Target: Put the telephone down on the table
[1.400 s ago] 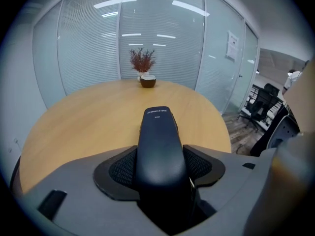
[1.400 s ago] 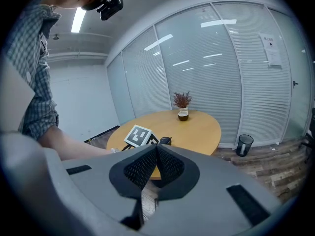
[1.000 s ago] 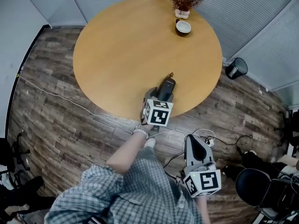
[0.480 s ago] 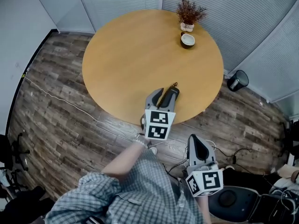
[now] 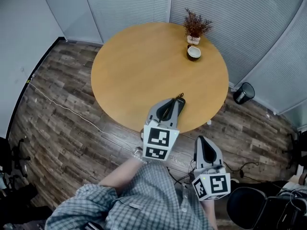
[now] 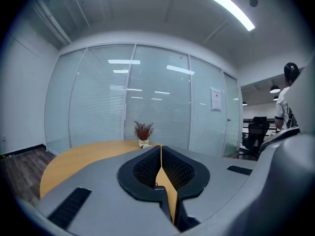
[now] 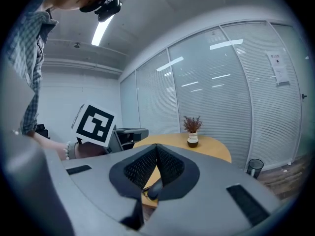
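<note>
Here, one telephone (image 5: 179,102) (on table (image 5: 134,66)), one plant (image 5: 195,25), one cup (image 5: 194,52)

We're looking into an office meeting room: glass partitions (image 6: 162,97) with blinds (image 6: 98,102) are enclosing a round table (image 5: 144,71) — office chairs (image 6: 256,131) sitting beyond.

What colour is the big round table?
The table is a plain light orange-brown, like wood. The head view shows it best.
</note>
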